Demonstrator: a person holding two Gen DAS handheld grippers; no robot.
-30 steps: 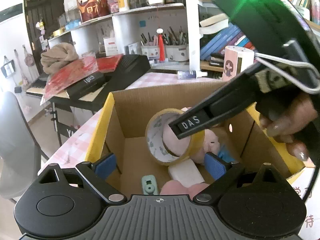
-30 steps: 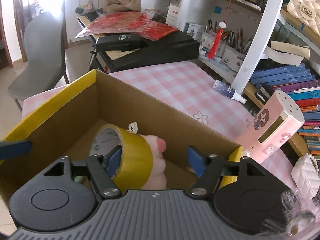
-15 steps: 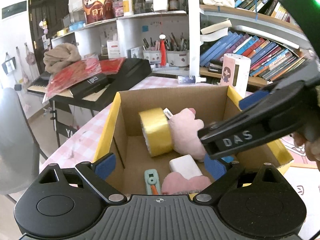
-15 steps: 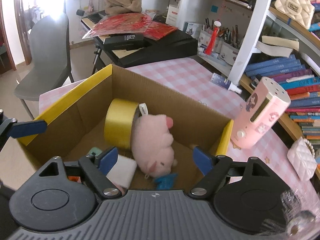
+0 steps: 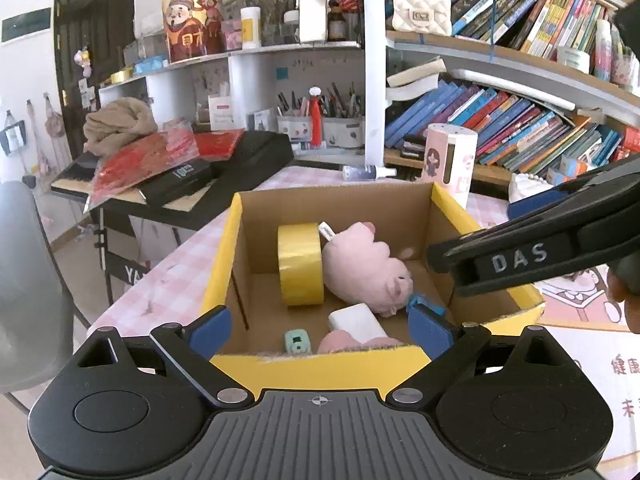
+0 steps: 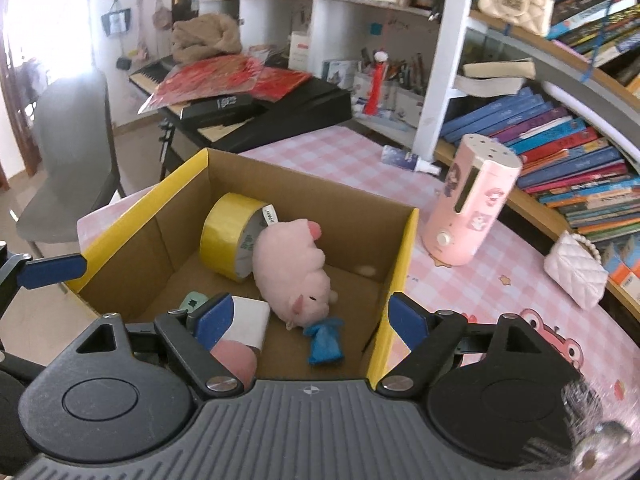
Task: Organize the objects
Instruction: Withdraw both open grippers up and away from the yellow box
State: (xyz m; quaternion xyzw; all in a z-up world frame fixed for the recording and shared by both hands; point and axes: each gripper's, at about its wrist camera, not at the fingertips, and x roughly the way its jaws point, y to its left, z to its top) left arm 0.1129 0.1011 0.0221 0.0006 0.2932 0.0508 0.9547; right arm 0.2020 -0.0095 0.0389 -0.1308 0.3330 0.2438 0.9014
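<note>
A cardboard box with yellow flaps (image 5: 232, 256) (image 6: 400, 240) stands on the pink checked table. Inside it a yellow tape roll (image 5: 300, 264) (image 6: 226, 232) stands on edge against a pink plush pig (image 5: 366, 268) (image 6: 294, 268). A white block (image 5: 356, 320) (image 6: 246, 318), a small green item (image 5: 296, 340) (image 6: 194, 300), a pink thing (image 5: 340, 344) and a blue scrap (image 6: 326, 340) lie near the front. My left gripper (image 5: 320, 330) is open and empty above the box's near wall. My right gripper (image 6: 308, 318) is open and empty over the box's near right corner.
A pink cylinder device (image 6: 472, 208) (image 5: 450, 164) stands right of the box, a white quilted purse (image 6: 576, 272) further right. A spray bottle (image 6: 408, 158) lies by the bookshelf (image 6: 560, 132). A keyboard with red packets (image 6: 240, 96) and a grey chair (image 6: 68, 152) stand left.
My right gripper let go of the yellow tape roll in the box, opened and drew back up and out. My left gripper also pulled back from the box.
</note>
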